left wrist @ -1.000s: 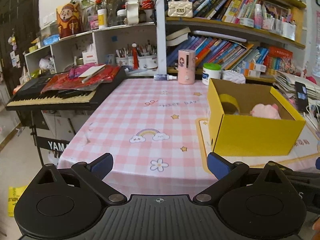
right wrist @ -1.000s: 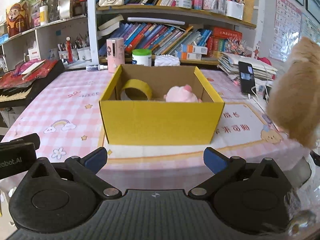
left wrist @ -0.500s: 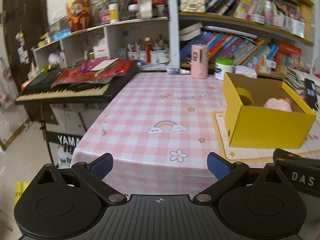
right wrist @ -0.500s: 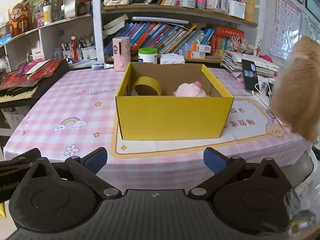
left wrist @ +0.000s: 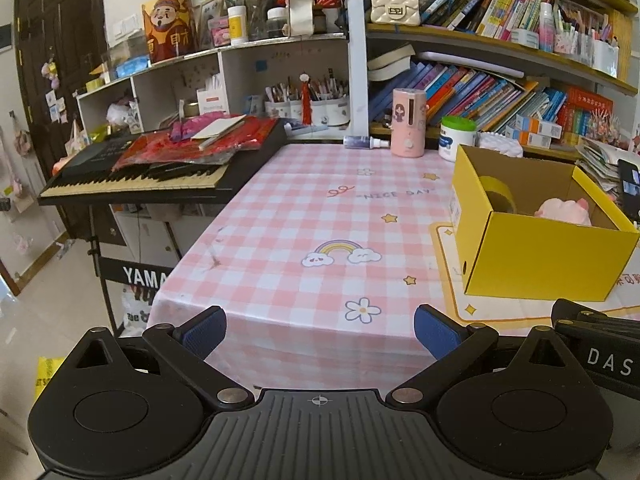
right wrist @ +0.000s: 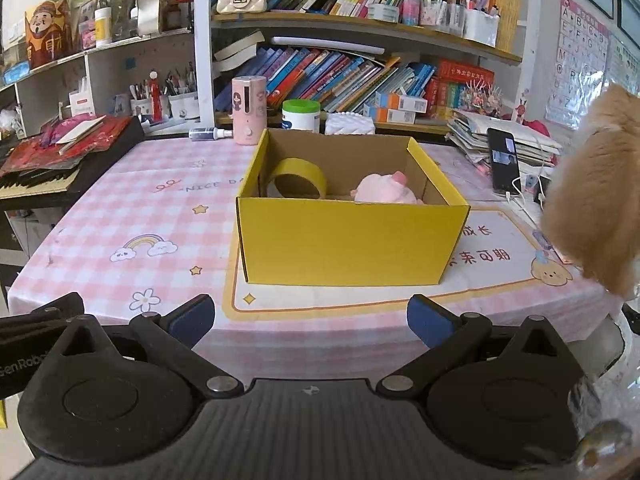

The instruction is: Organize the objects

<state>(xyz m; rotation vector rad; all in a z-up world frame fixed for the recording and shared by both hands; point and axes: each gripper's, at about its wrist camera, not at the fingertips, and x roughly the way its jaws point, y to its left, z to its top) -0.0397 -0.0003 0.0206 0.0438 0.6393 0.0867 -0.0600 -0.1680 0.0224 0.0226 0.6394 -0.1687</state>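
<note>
A yellow cardboard box stands open on the pink checked tablecloth. Inside it lie a roll of yellow tape and a pink plush toy. The same box shows at the right of the left wrist view, with the tape and the plush in it. My right gripper is open and empty, off the table's front edge, facing the box. My left gripper is open and empty too, in front of the table's left part.
A pink cylinder, a green-lidded jar and a small bottle stand at the table's back. A keyboard with red things on it flanks the left side. A phone and papers lie right. A furry tan shape fills the right edge.
Both grippers have drawn back from the table, so the box looks smaller and farther. Both stay open and empty.
</note>
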